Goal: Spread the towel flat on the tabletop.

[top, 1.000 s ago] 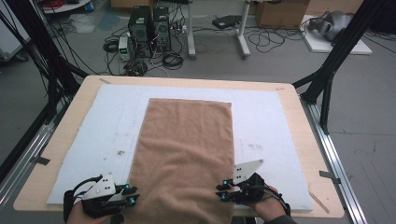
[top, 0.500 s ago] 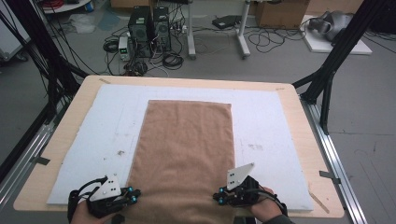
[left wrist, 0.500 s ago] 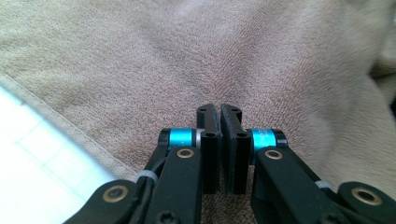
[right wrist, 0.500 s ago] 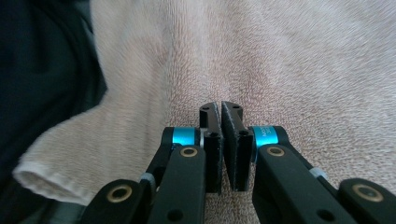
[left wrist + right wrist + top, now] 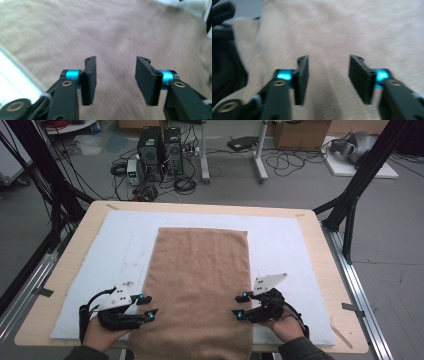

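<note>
A brown towel (image 5: 200, 280) lies flat and lengthwise on the white mat (image 5: 120, 245), its near end hanging over the table's front edge. My left gripper (image 5: 147, 306) sits at the towel's left edge near the front, and my right gripper (image 5: 239, 305) mirrors it at the right edge. Both point inward over the cloth. In the left gripper view the gripper (image 5: 116, 75) stands open above the towel (image 5: 112, 32) with nothing between the pads. The right gripper (image 5: 328, 75) likewise stands open over the towel (image 5: 352, 30). Both pairs of jaws have just been opening.
The mat covers a wooden table (image 5: 330, 270) with black frame posts (image 5: 355, 205) at the right and left. Computer towers (image 5: 160, 145) and cables lie on the floor beyond the far edge. A person's hands and dark sleeves come in at the bottom.
Both grippers went from shut at the towel's near end to open, and both moved a little farther up the table. The towel's near end now lies released and flat.
</note>
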`<state>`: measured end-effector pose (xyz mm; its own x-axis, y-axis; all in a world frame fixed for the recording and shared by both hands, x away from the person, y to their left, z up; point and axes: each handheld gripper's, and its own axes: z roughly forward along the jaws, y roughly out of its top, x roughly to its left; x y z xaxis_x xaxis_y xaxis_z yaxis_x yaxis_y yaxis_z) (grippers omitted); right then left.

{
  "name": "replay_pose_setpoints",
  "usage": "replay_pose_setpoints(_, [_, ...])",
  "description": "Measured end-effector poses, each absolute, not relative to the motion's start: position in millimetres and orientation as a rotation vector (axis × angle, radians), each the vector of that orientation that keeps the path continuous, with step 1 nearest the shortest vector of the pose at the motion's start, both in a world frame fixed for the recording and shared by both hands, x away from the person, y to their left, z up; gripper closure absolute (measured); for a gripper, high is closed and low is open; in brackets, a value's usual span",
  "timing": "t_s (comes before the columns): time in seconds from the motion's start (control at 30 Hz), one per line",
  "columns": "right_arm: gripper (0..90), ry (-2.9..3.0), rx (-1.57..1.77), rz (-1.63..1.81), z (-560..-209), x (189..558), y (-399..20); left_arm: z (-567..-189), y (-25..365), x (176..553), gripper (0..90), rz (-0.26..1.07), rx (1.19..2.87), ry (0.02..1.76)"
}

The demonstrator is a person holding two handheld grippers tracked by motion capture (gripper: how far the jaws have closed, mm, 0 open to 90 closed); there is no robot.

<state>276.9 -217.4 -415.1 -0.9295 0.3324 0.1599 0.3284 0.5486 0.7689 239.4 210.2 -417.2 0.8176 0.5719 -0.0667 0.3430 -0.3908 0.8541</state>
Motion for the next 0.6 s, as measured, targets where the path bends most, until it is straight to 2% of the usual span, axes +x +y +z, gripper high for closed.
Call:
replay_pose_setpoints(0.13, [36.5, 2.727, 0.637, 1.353, -410.7, 293.8, -214.4, -413.7, 209.9, 258.4, 38.6, 0.305, 2.001, 0.714])
replay_pose_setpoints(0.3, [29.8, 2.706, 0.694, 1.333, -407.2, 313.9, -212.9, -406.7, 209.4, 278.7, 27.1, 0.318, 2.005, 0.787])
replay_pose_setpoints(0.43, [26.0, 2.673, 0.733, 1.333, -400.6, 327.5, -214.9, -401.1, 207.3, 292.6, 23.9, 0.326, 2.016, 0.806])
replay_pose_setpoints(0.6, [25.6, 2.632, 0.756, 1.346, -391.4, 340.7, -219.1, -391.8, 204.6, 307.8, 23.9, 0.342, 2.024, 0.812])
